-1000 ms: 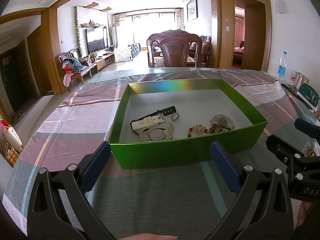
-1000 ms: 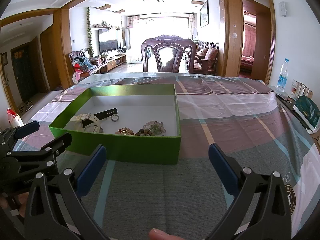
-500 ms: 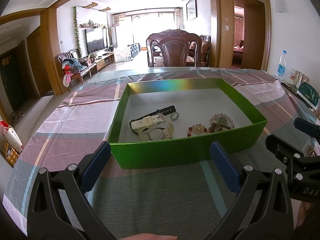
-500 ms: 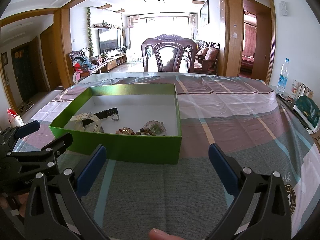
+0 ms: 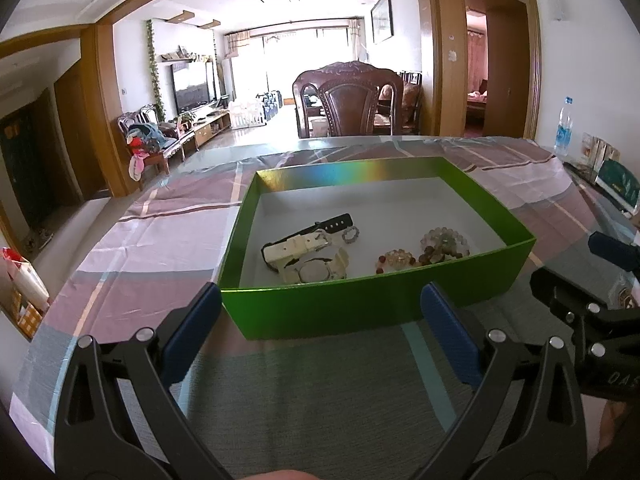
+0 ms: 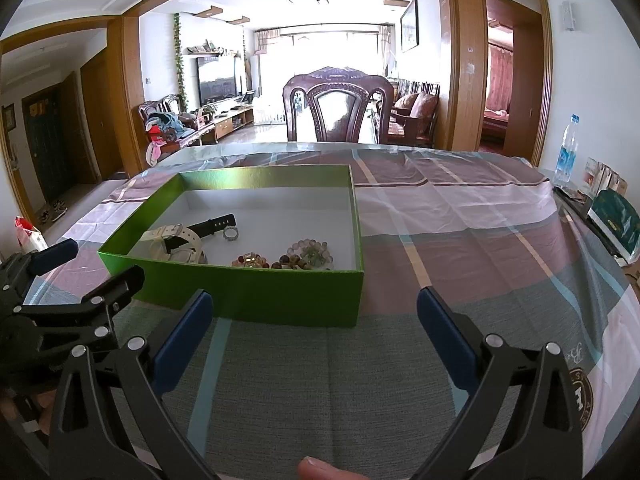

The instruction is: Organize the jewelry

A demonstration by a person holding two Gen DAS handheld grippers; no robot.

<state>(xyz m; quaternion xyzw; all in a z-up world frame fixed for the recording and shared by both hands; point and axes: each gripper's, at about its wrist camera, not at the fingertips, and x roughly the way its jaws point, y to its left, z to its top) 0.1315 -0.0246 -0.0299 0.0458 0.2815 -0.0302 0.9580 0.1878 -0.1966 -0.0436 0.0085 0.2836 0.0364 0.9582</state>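
A green box (image 5: 360,308) (image 6: 256,300) with a white floor stands on the checked tablecloth. In it lie a cream watch (image 5: 308,256) (image 6: 180,244), a black strap (image 5: 336,222) (image 6: 212,224), a small ring (image 5: 351,235) (image 6: 231,233) and bead bracelets (image 5: 440,246) (image 6: 304,258). My left gripper (image 5: 320,320) is open and empty, just short of the box's near wall. My right gripper (image 6: 316,328) is open and empty, near the box's front right corner. Each gripper shows at the edge of the other's view.
A carved wooden chair (image 6: 336,108) stands at the table's far side. A water bottle (image 6: 566,152) and green packets (image 6: 614,224) sit at the right edge of the table. The tablecloth (image 6: 460,240) stretches right of the box.
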